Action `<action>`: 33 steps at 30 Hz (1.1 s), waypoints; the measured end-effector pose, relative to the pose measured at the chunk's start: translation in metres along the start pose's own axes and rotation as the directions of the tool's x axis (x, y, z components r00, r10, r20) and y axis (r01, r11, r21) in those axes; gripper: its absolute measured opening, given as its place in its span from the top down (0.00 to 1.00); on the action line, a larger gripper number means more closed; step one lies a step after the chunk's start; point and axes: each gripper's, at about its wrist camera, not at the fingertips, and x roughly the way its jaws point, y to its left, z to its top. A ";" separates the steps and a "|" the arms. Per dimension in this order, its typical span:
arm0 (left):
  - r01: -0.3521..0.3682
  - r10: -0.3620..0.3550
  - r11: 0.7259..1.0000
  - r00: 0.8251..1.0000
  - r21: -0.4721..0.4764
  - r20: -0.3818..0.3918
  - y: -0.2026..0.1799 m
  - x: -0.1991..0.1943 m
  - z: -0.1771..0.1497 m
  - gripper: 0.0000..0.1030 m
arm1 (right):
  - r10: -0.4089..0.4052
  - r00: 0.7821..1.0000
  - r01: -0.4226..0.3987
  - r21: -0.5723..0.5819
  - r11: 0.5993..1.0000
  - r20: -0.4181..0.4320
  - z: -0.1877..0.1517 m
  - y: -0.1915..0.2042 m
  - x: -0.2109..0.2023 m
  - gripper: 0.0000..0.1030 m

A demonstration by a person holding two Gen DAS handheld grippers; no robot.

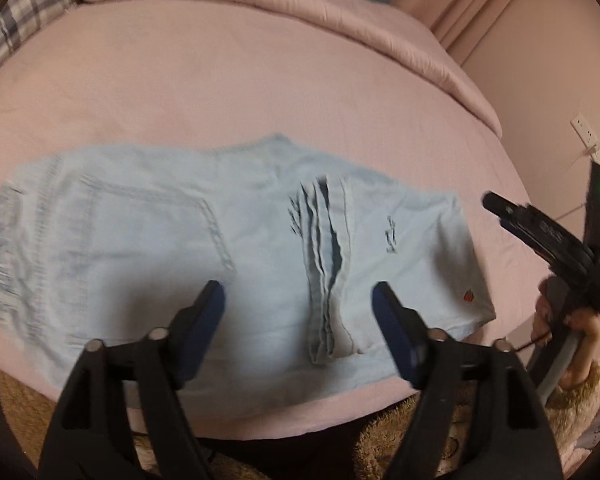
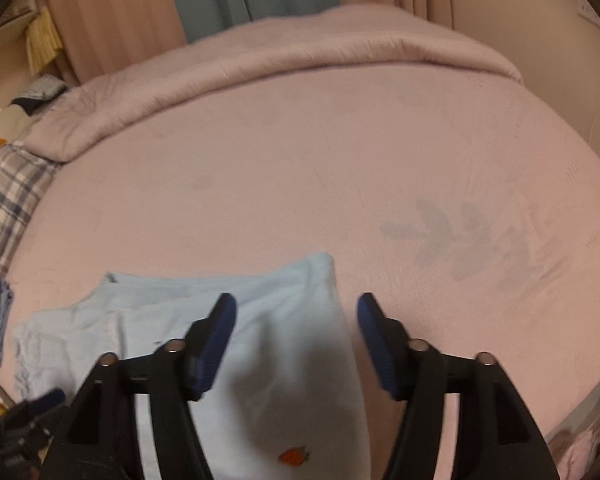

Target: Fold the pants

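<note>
Light blue pants (image 1: pixel 220 248) lie folded flat on the pink bed sheet (image 1: pixel 260 80), near its front edge. The elastic waistband is at the left, stacked hem edges near the middle, and a small red patch (image 1: pixel 467 296) at the right corner. My left gripper (image 1: pixel 298 296) is open and empty, just above the pants. My right gripper (image 2: pixel 296 316) is open and empty over the right edge of the pants (image 2: pixel 284 360); the red patch (image 2: pixel 294 456) shows below it. The right gripper also shows in the left wrist view (image 1: pixel 540 232), right of the pants.
A folded pink duvet (image 1: pixel 300 4) lies along the back of the bed. A plaid pillow (image 2: pixel 8 196) sits at the left. A wall socket (image 1: pixel 586 130) and curtains are at the right. A fluffy rug (image 1: pixel 400 432) lies below the bed's front edge.
</note>
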 end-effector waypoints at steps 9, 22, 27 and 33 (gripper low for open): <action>-0.055 0.066 0.995 0.989 -0.084 0.131 0.031 -0.048 0.004 0.11 | 0.079 0.992 -0.072 -0.069 0.995 0.101 -0.015 0.026 -0.046 0.13; -0.206 0.254 0.927 0.960 -0.313 0.119 0.116 -0.067 -0.018 0.11 | 0.103 0.995 -0.100 -0.108 0.989 0.018 -0.048 0.065 -0.027 0.13; -0.228 0.283 0.888 0.955 -0.398 0.083 0.149 -0.065 -0.033 0.11 | 0.092 0.996 -0.090 -0.090 0.992 0.016 -0.049 0.069 -0.027 0.13; -0.219 0.247 0.866 0.969 -0.449 0.003 0.169 -0.046 -0.047 0.13 | 0.089 0.996 -0.089 -0.063 0.994 -0.002 -0.053 0.073 -0.024 0.13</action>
